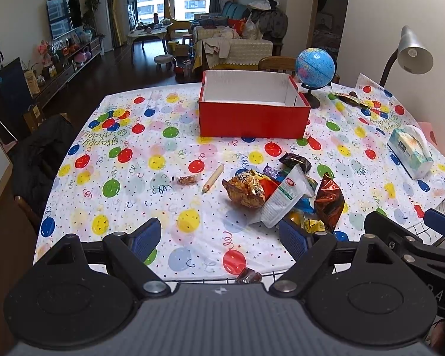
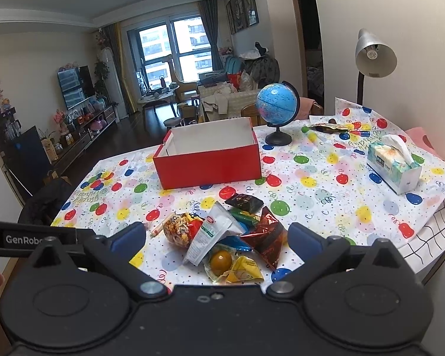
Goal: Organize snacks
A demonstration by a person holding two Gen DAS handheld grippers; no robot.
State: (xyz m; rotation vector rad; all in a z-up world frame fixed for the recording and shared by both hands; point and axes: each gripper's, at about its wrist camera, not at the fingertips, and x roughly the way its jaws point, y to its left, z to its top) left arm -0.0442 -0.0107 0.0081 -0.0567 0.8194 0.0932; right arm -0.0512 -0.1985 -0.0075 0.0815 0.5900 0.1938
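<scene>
Snacks sit heaped on the table, on the near side of the balloon-print cloth, and I'm looking down on them from both wrists. My left gripper hangs over the near edge with its jaws spread wide and nothing between them; the pile lies just ahead and to the right of it. My right gripper is spread just as wide, straddling the heap from above, and I see no pad pressing on anything.

The red box, open and empty, stands well beyond the pile, and I judge that's where all this goes.

Now, handling. Everything here looks light and crinkly. The white sachet leans across the others, flat and floppy, so I'd pinch it across its short width near a sealed end. The puffed mix bag is full of air and crushable; I'd take it by the crimped seam, gently. The dark red foil packet looks slick, so a grip across the fold, not the face. The round brown sweet in clear wrap could roll or squirt out; better to catch its twisted wrapper.

Strays too: a small wrapped candy and a pencil-like stick lie apart to the left, and one packet sits right at the table edge below my left jaws. That one could slide off.
</scene>
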